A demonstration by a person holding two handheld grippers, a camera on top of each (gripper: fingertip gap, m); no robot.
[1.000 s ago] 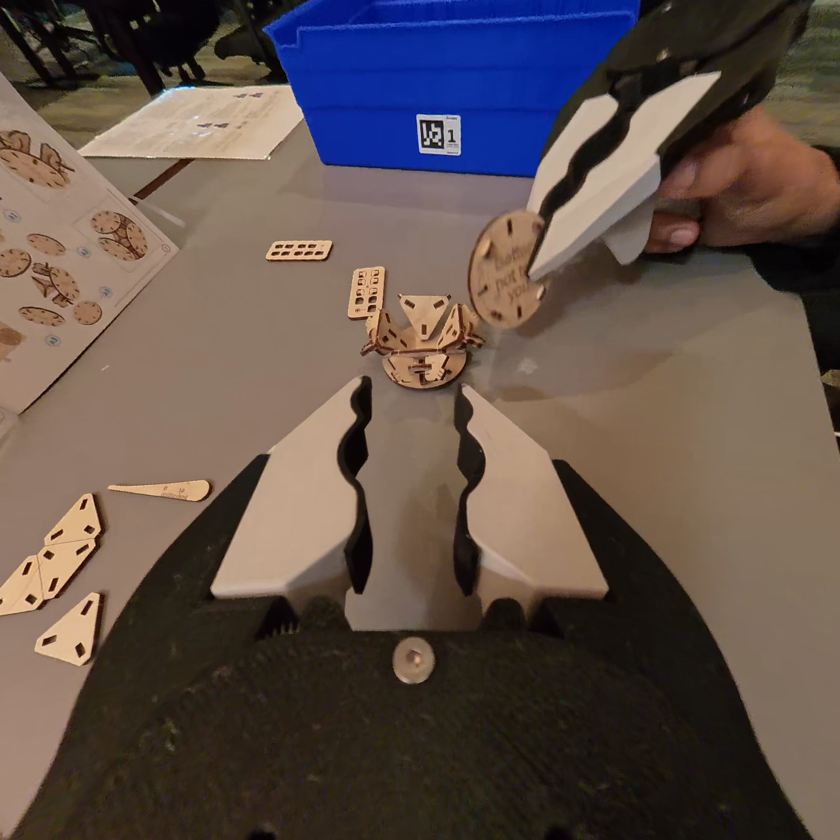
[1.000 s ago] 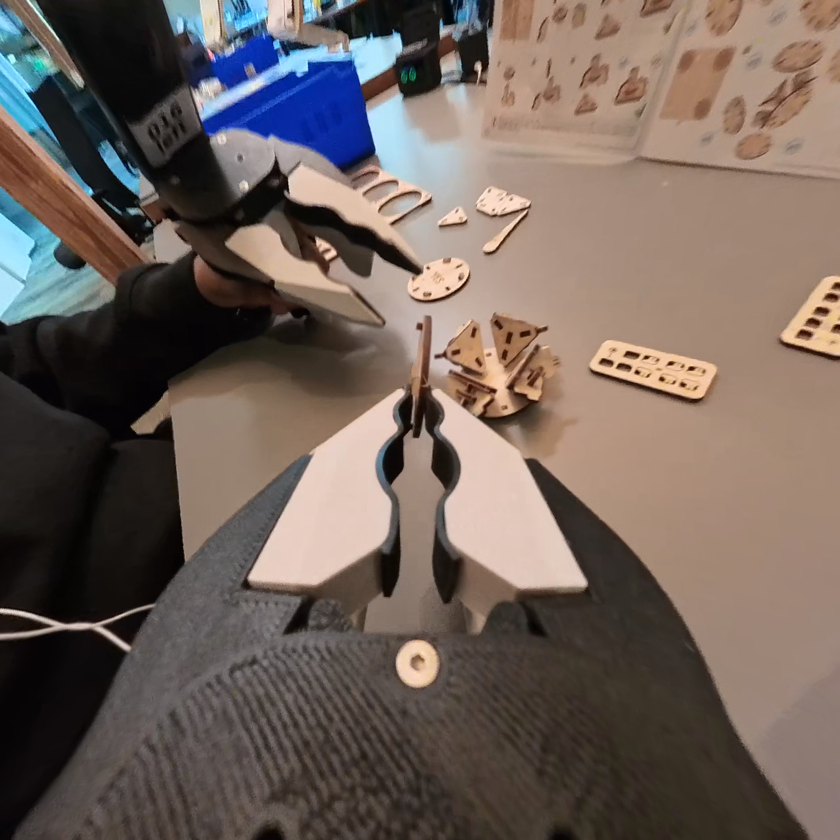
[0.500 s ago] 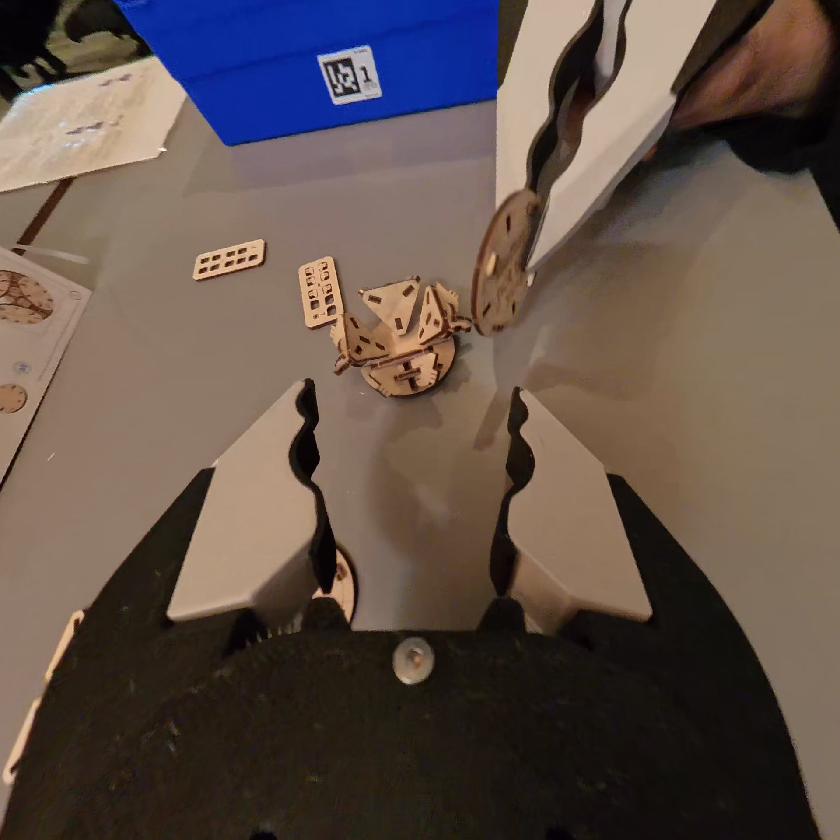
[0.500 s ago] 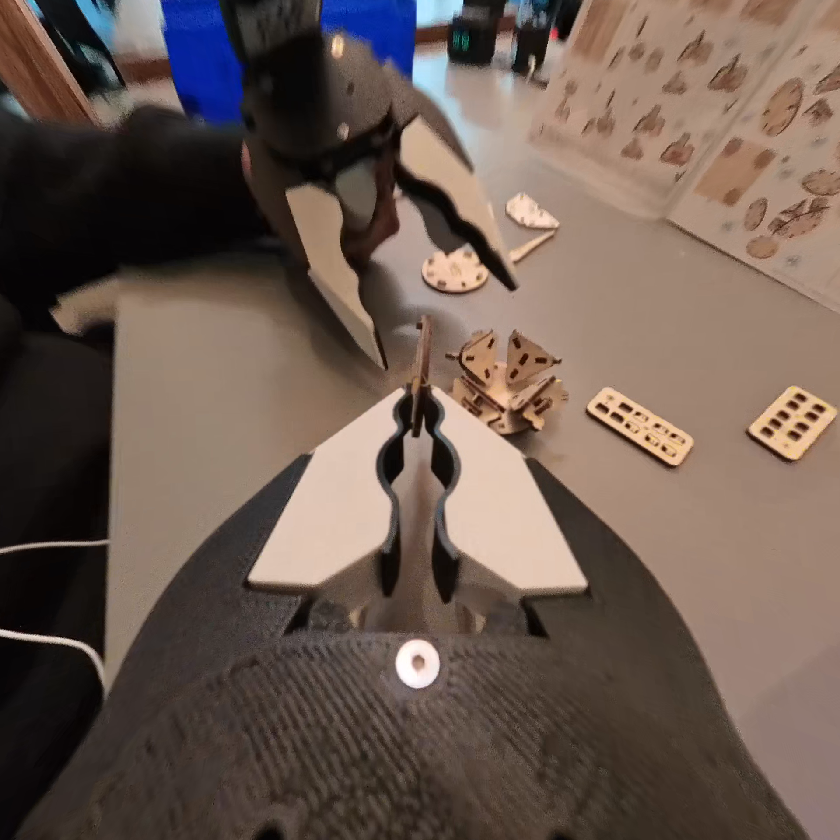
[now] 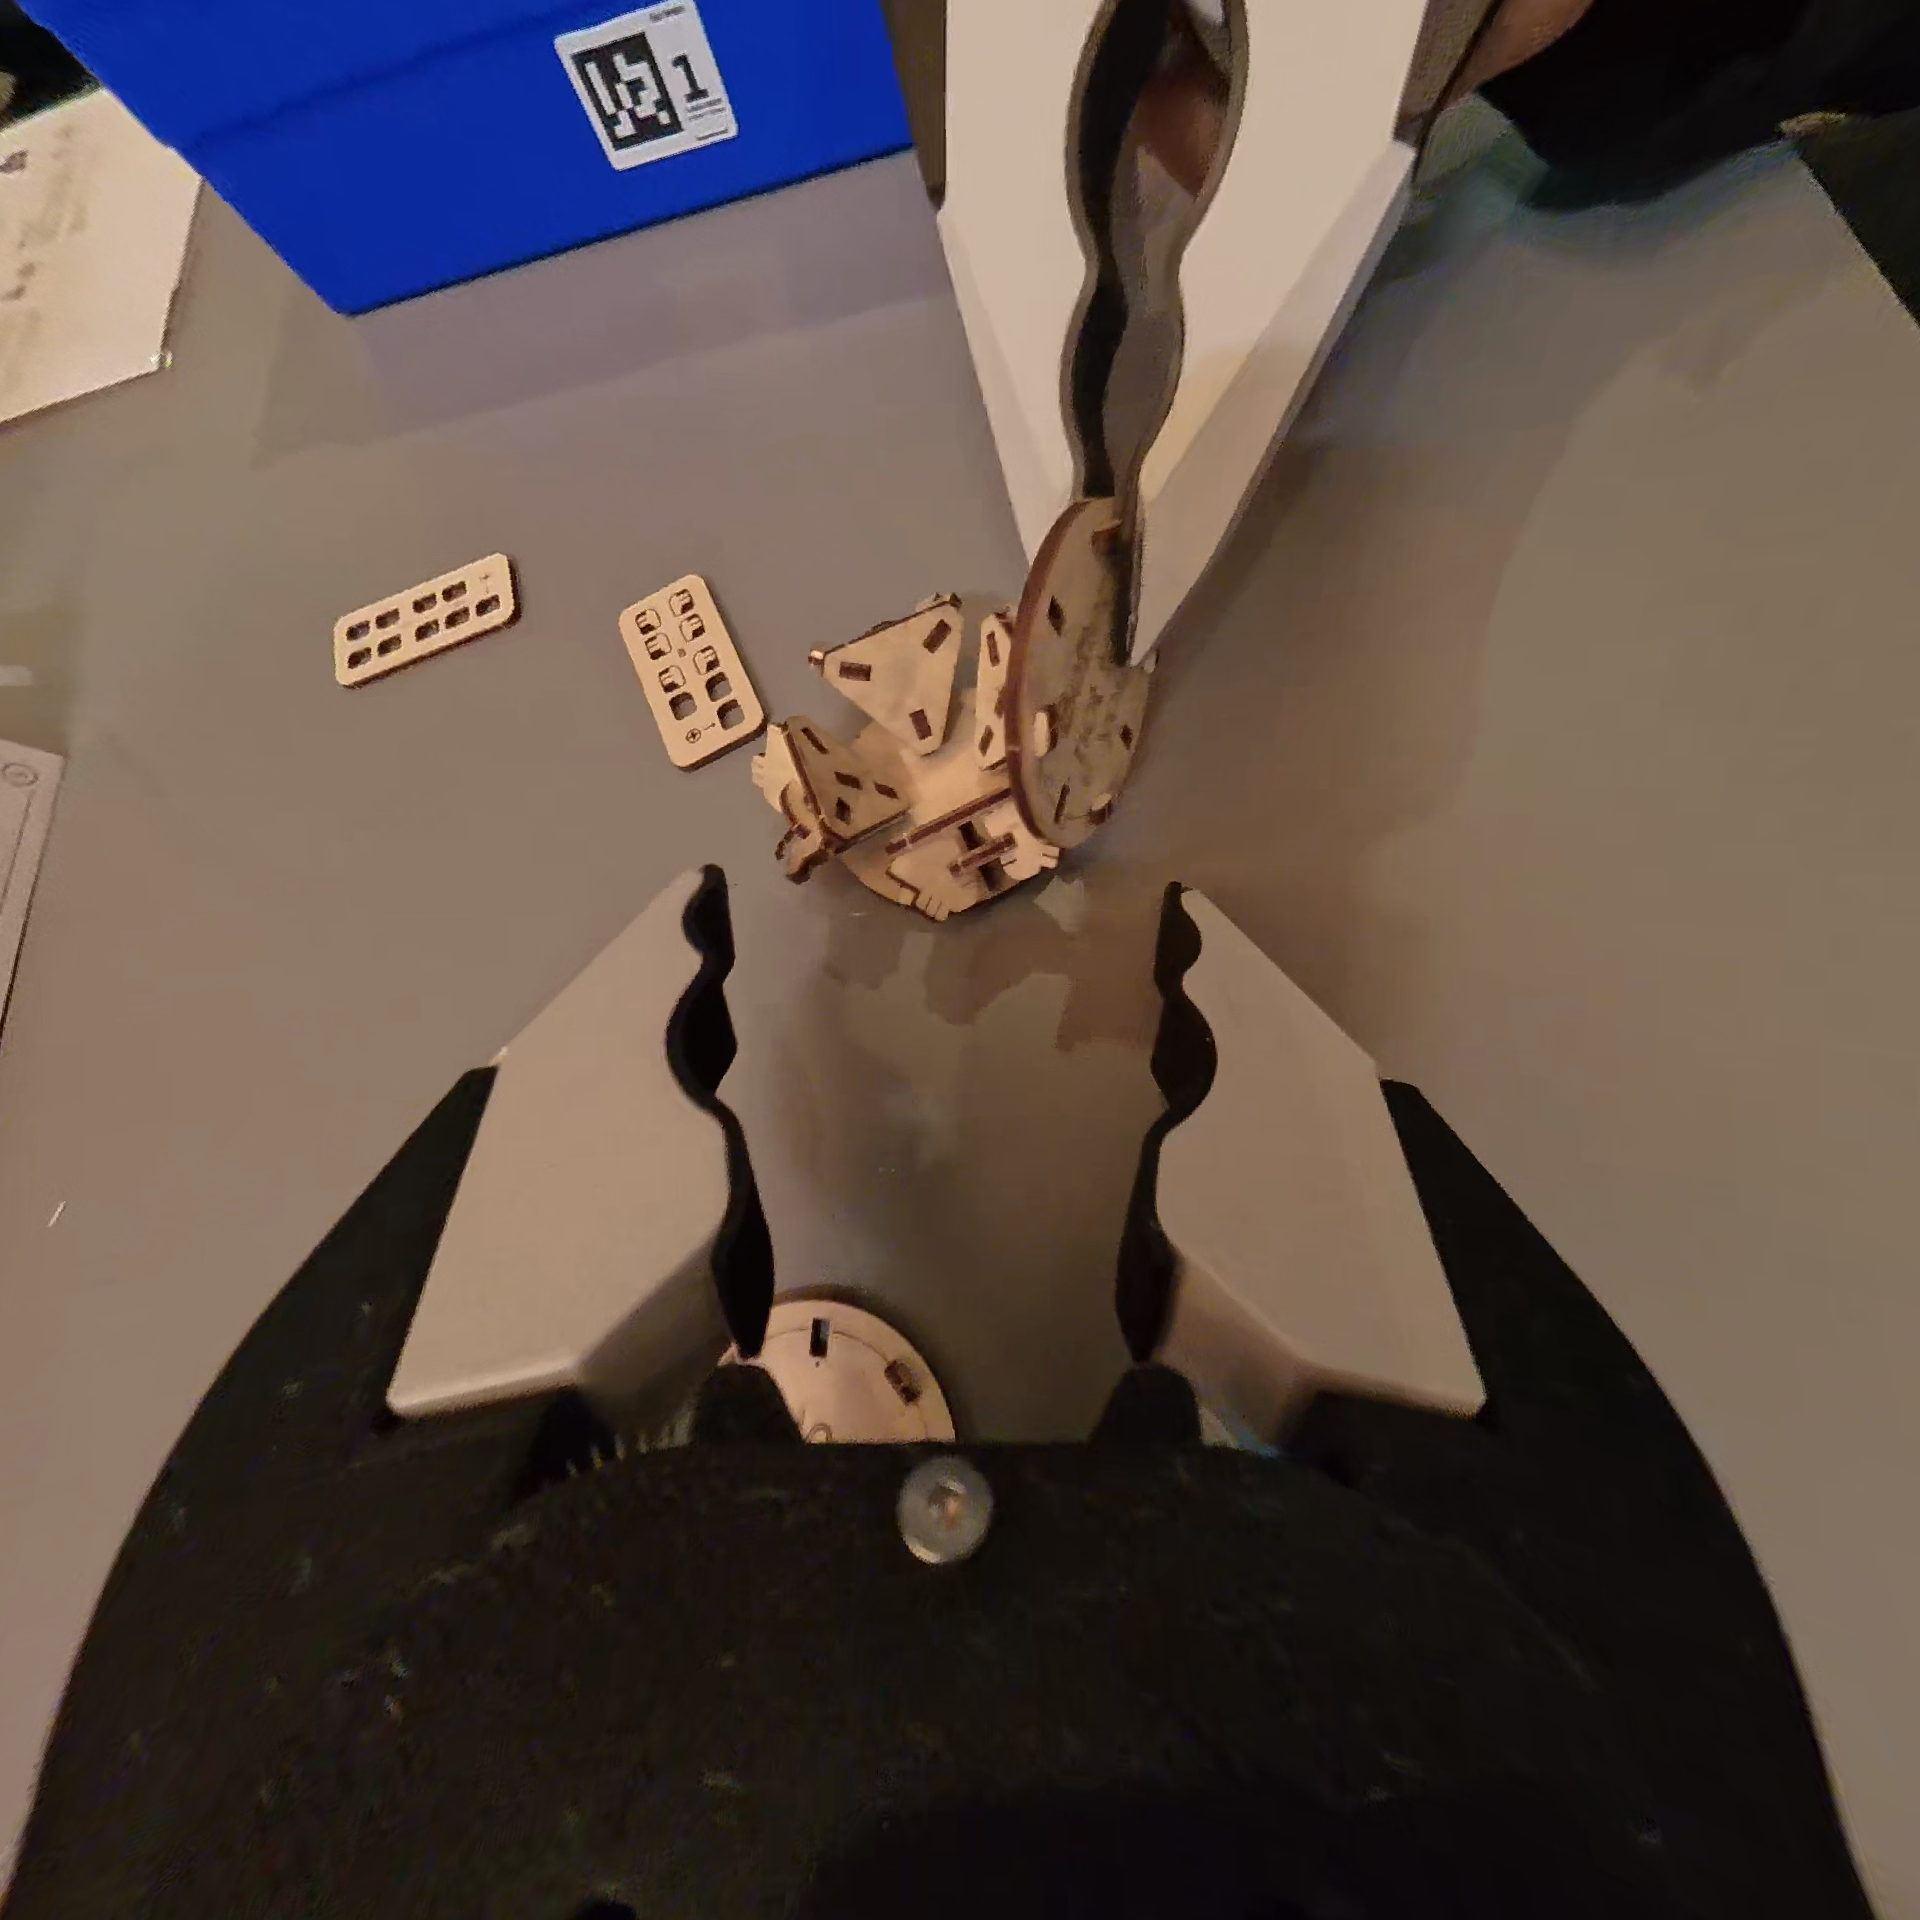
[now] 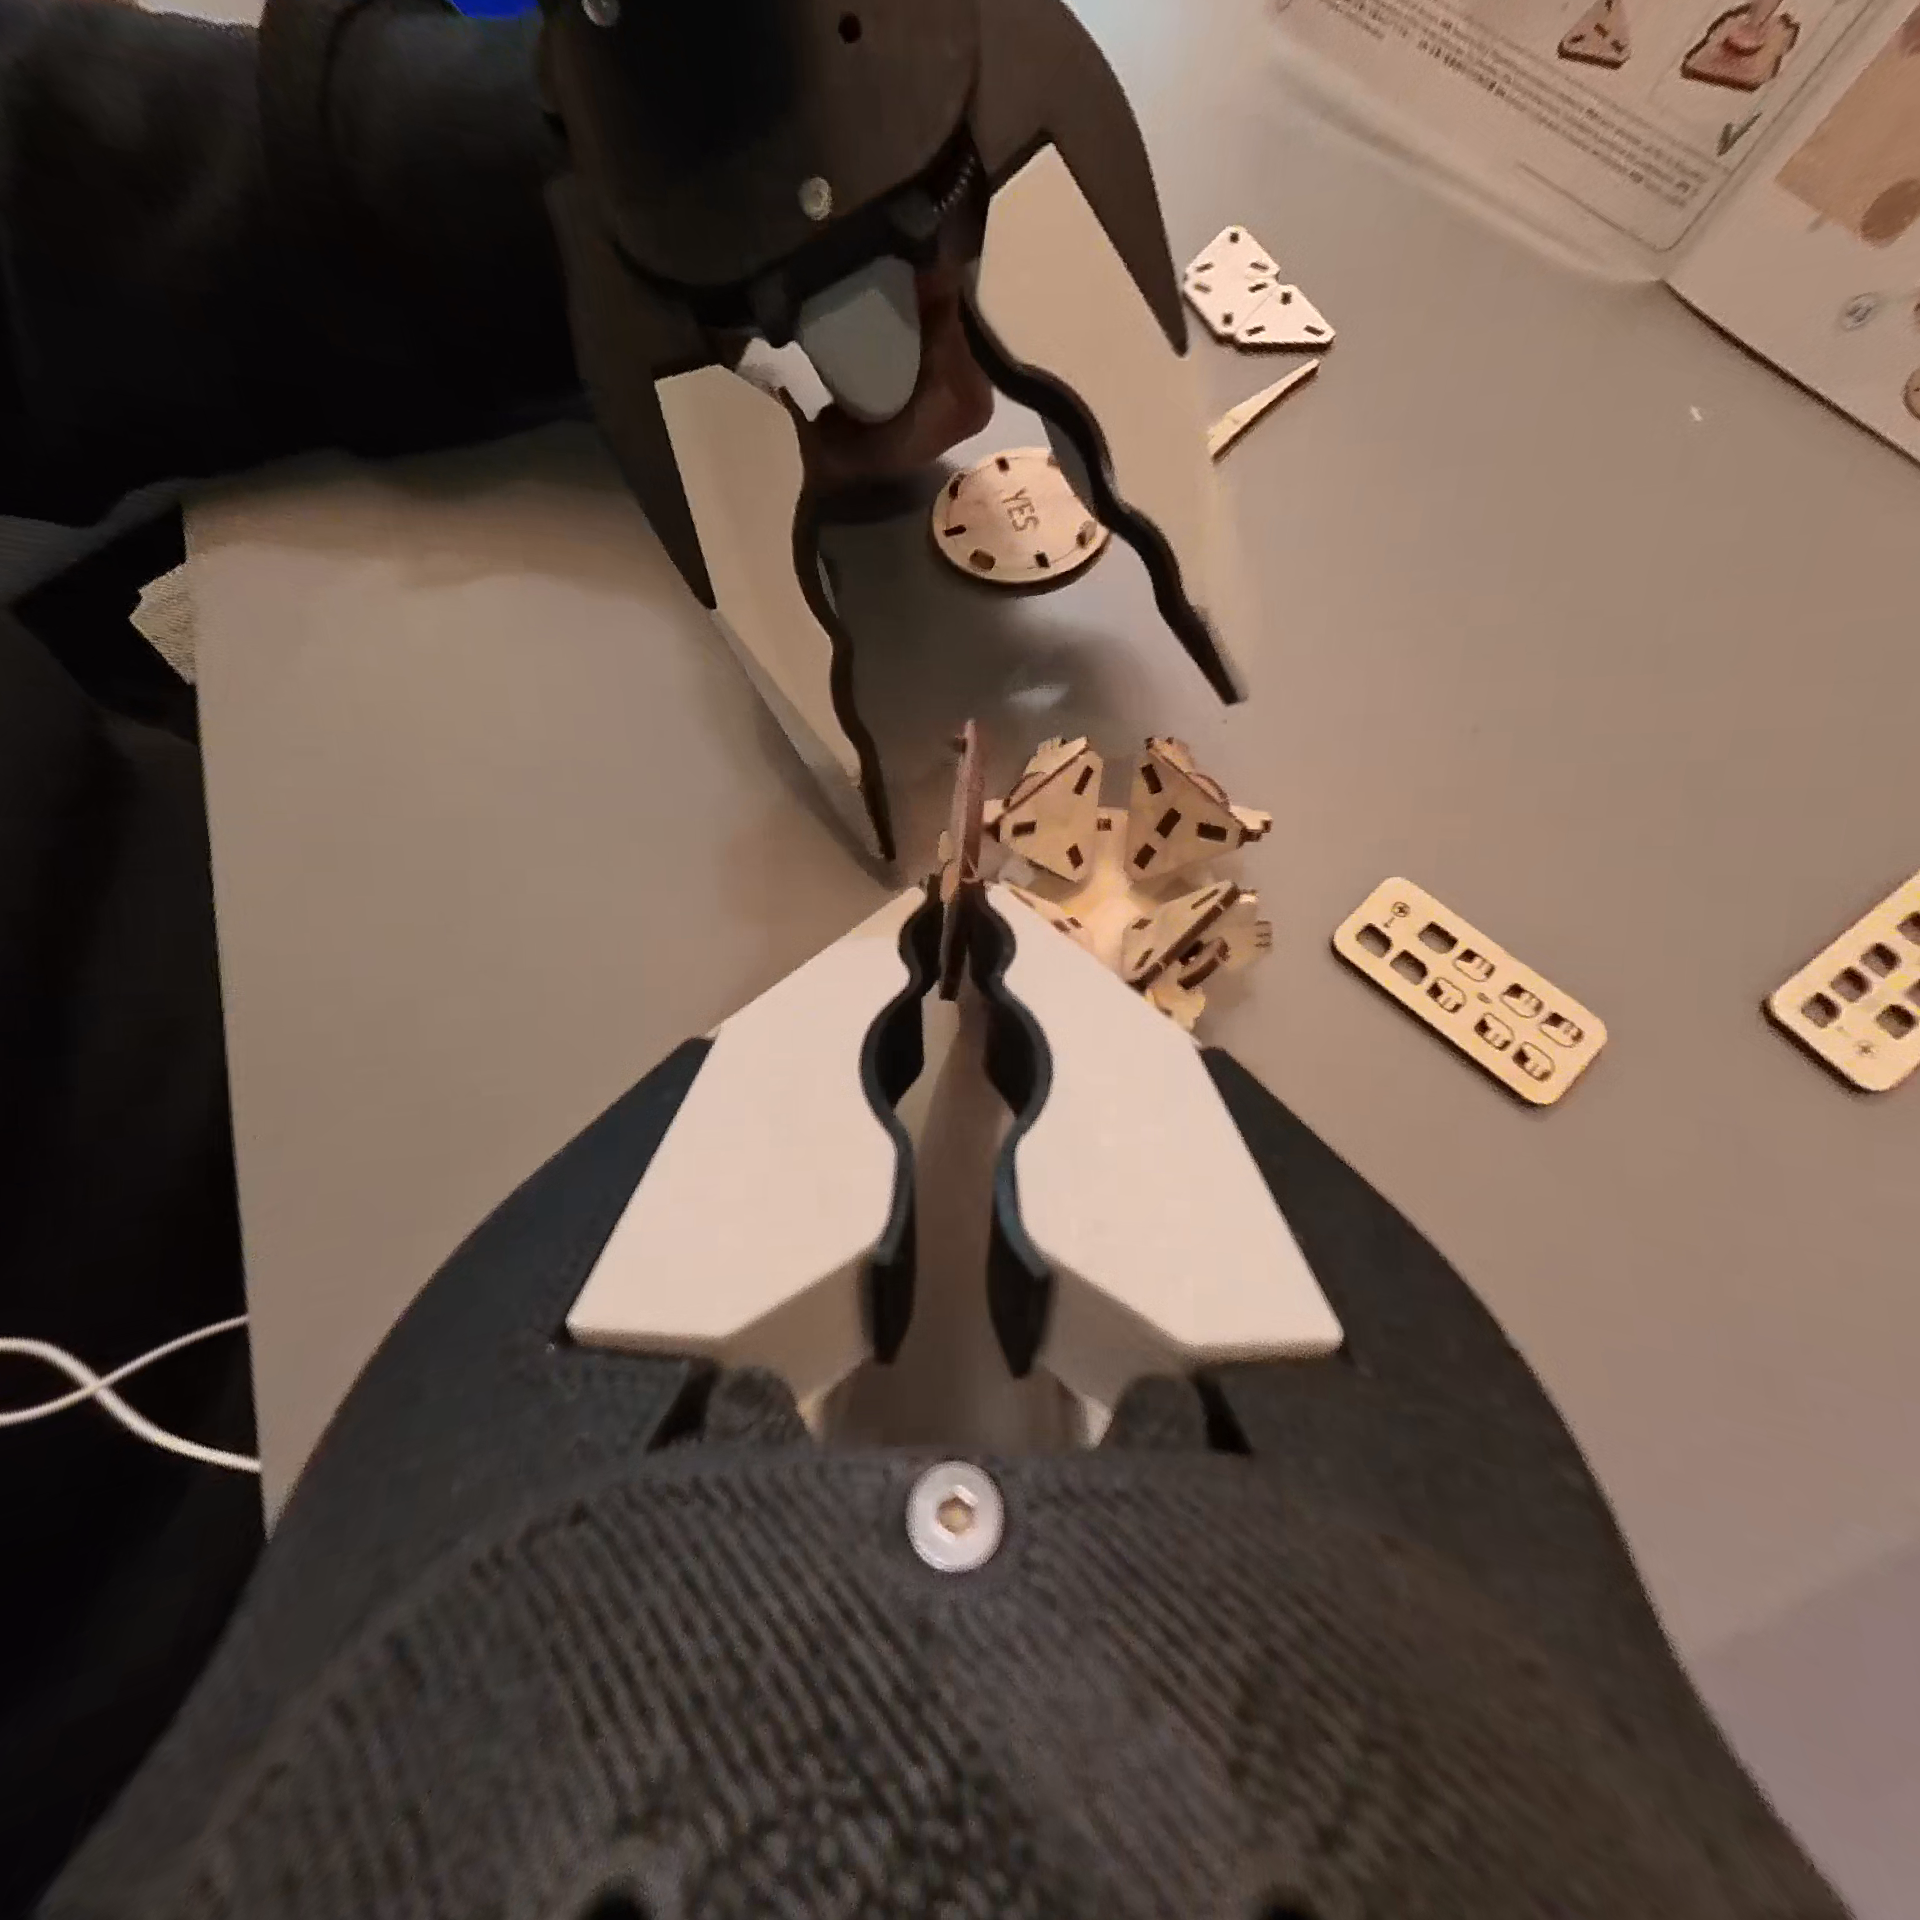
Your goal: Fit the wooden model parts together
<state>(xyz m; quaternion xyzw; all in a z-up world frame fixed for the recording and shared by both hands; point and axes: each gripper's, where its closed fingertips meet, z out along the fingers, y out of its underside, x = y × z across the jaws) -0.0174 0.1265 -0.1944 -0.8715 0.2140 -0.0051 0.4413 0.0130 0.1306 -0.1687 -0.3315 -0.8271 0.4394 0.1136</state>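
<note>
Grey table (image 5: 1558, 727): right tool (image 6: 951, 904) clamps wooden disc (image 5: 1081, 707) against wooden model (image 5: 904, 790); left tool (image 5: 940, 904) gapes.

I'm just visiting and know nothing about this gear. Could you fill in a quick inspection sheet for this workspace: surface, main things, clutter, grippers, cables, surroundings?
Surface: grey table, flat, with wooden pieces scattered on it.
Main things: small wooden model of slotted pieces, standing on the table; a wooden disc held on edge right beside it.
Clutter: two slotted wooden cards; a second disc lying flat; triangle pieces; a thin wooden stick.
Grippers: left gripper wide open, holding nothing, just short of the model; right gripper clamped on the wooden disc.
Cables: white cable off the table edge.
Surroundings: blue bin; instruction sheets.
</note>
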